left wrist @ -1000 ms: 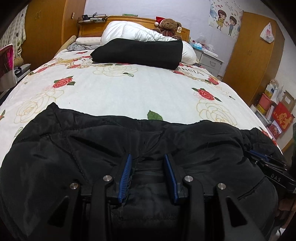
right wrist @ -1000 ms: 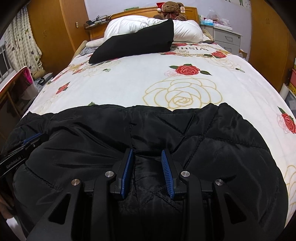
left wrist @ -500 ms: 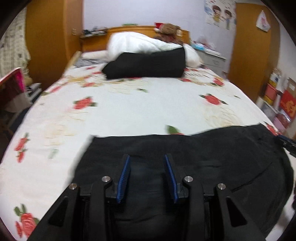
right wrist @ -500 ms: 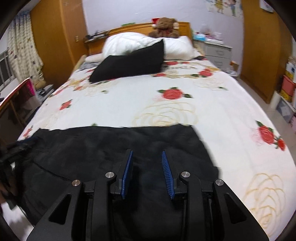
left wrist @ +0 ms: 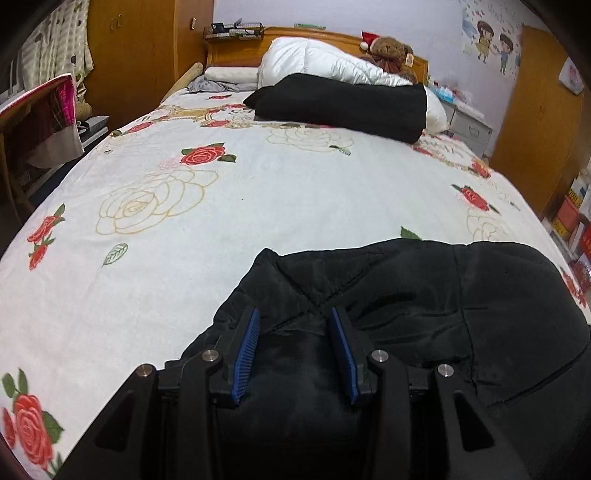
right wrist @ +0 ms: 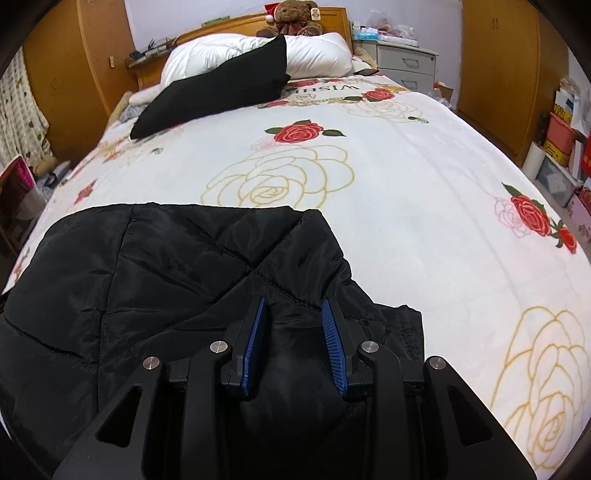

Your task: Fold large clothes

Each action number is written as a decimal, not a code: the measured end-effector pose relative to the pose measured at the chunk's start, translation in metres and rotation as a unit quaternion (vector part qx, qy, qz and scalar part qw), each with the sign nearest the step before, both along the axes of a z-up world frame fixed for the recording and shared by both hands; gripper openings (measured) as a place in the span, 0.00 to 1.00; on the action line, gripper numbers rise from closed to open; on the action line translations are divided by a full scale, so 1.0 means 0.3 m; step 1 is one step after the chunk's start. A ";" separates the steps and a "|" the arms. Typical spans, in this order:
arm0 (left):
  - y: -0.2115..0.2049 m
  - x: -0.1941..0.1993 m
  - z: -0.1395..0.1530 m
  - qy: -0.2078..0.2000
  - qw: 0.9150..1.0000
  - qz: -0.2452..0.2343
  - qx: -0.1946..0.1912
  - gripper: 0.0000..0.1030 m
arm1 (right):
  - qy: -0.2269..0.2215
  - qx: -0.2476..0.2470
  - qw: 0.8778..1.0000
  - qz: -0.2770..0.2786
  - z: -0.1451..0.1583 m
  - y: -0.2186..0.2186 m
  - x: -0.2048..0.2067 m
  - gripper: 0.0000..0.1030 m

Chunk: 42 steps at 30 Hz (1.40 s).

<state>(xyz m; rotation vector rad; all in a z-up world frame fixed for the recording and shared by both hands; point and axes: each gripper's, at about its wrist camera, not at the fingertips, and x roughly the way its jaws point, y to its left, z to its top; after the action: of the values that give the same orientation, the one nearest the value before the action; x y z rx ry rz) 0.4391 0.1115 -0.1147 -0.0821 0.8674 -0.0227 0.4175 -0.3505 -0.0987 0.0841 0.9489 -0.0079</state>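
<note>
A large black quilted jacket (left wrist: 424, 295) lies across the near end of the bed; it also shows in the right wrist view (right wrist: 155, 280). My left gripper (left wrist: 293, 315) is closed on a thick bunch of the jacket near its left corner, fabric filling the gap between the blue pads. My right gripper (right wrist: 293, 306) is closed the same way on the jacket near its right corner. Neither gripper shows in the other's view.
The bed (left wrist: 221, 206) has a white sheet with red and gold roses. A folded black garment (left wrist: 343, 105) and white duvet (left wrist: 325, 64) lie at the headboard with a teddy bear (right wrist: 291, 18). Wardrobes, a nightstand (right wrist: 402, 61) and boxes flank the bed.
Both grippers pulled back and apart with the jacket. The jacket's far edge moved toward me, and its side corners now show, with more bare sheet beside them.
</note>
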 end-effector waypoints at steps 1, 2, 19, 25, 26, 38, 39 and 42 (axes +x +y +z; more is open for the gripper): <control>-0.001 -0.003 0.017 0.005 1.000 0.001 0.005 0.41 | 0.003 -0.010 1.000 0.000 0.015 0.007 0.000 0.31; 0.000 -0.018 0.044 0.005 1.000 0.000 0.008 0.41 | 0.001 -0.017 1.000 0.000 0.046 0.012 -0.008 0.31; 0.052 -0.158 0.016 -0.033 0.999 0.002 0.008 0.42 | -0.028 0.001 0.999 0.018 -0.012 0.001 -0.139 0.30; 0.056 -0.160 0.016 -0.034 0.999 0.004 0.005 0.42 | -0.027 0.003 0.999 0.018 -0.015 -0.005 -0.138 0.30; 0.055 -0.160 0.020 -0.032 0.999 0.005 0.006 0.42 | -0.024 0.002 1.000 0.017 -0.009 -0.005 -0.137 0.30; 0.002 -0.028 0.150 -0.036 0.999 -0.026 -0.005 0.41 | -0.061 0.050 0.995 0.056 0.213 0.131 -0.035 0.32; -0.012 0.001 0.134 -0.026 0.999 -0.030 0.001 0.41 | -0.055 0.042 0.995 0.067 0.195 0.163 -0.001 0.32; -0.021 0.072 0.060 0.000 0.999 -0.029 0.019 0.42 | -0.026 0.030 0.996 0.077 0.123 0.191 0.078 0.32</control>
<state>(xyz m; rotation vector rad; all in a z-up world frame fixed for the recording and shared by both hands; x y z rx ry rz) 0.4608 0.1053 -0.0968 -0.0220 0.8707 -0.0596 0.4409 -0.2932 -0.0617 0.0659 0.9015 0.1635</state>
